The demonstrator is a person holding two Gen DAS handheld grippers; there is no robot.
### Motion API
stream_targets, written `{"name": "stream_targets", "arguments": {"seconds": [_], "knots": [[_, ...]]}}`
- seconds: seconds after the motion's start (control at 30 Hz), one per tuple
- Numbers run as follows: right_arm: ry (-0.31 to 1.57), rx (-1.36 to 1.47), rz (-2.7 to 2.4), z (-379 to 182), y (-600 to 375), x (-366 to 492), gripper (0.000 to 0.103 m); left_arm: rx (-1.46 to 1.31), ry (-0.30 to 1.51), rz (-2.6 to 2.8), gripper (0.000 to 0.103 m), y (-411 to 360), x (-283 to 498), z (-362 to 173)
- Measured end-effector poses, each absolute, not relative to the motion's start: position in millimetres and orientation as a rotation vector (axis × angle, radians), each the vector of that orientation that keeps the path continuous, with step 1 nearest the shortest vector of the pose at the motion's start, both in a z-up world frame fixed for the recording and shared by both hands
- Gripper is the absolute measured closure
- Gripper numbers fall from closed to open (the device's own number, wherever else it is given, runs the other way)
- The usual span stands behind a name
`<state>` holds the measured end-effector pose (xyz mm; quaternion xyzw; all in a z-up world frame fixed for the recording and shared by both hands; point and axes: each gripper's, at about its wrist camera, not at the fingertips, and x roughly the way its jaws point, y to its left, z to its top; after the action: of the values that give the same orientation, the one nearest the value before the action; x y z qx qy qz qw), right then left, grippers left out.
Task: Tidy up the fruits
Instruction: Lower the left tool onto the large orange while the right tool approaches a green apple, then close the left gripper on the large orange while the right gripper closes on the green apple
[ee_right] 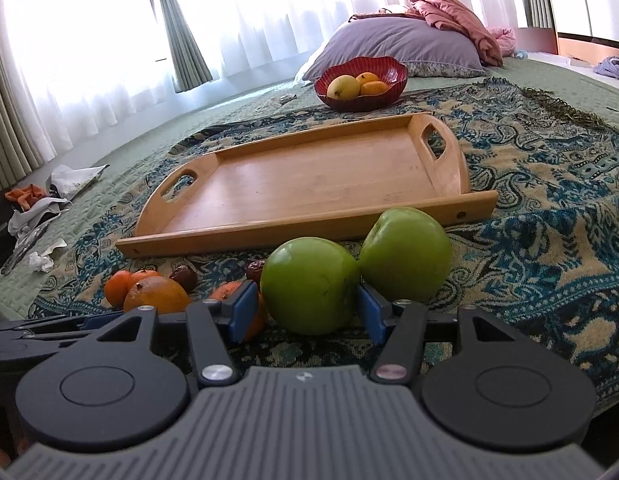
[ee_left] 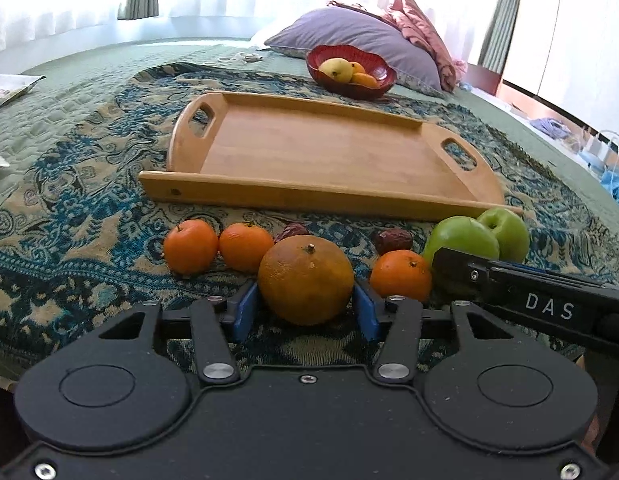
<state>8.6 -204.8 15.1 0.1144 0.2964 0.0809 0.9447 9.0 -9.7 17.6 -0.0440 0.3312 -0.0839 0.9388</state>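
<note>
Left wrist view: wooden tray (ee_left: 309, 148) mid-frame, empty. Large orange (ee_left: 305, 280) lower centre, left gripper (ee_left: 305, 306) pads hugging its sides; firm, roundish, grip at widest girth. Right gripper (ee_right: 307, 306) likewise brackets near green apple (ee_right: 309, 286); smooth, probably slippery.

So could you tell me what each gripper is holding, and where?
Left gripper: the large orange, fingers at its sides. Right gripper: the nearer green apple, likewise.
</note>
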Motion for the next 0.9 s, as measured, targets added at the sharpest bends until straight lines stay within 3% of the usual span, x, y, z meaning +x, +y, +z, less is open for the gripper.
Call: {"name": "stream_targets", "arguments": {"seconds": [0.47,0.7,0.9], "knots": [[0.611,0.274,0.143,14.2,-201.4,17.9,0.035,-0.092,0.645,-0.133,0.055,-0.6,1.0,25.9],[0.62,0.264,0.096,15.2,-197.0,17.2,0.041,-0.09,0.645,-0.129,0.055,-0.8,-0.2,25.2],[0.63,0.259,0.068,16.2,-193.8,25.3,0.039,-0.084,0.645,-0.129,0.055,-2.0,-0.9,24.5]]}}
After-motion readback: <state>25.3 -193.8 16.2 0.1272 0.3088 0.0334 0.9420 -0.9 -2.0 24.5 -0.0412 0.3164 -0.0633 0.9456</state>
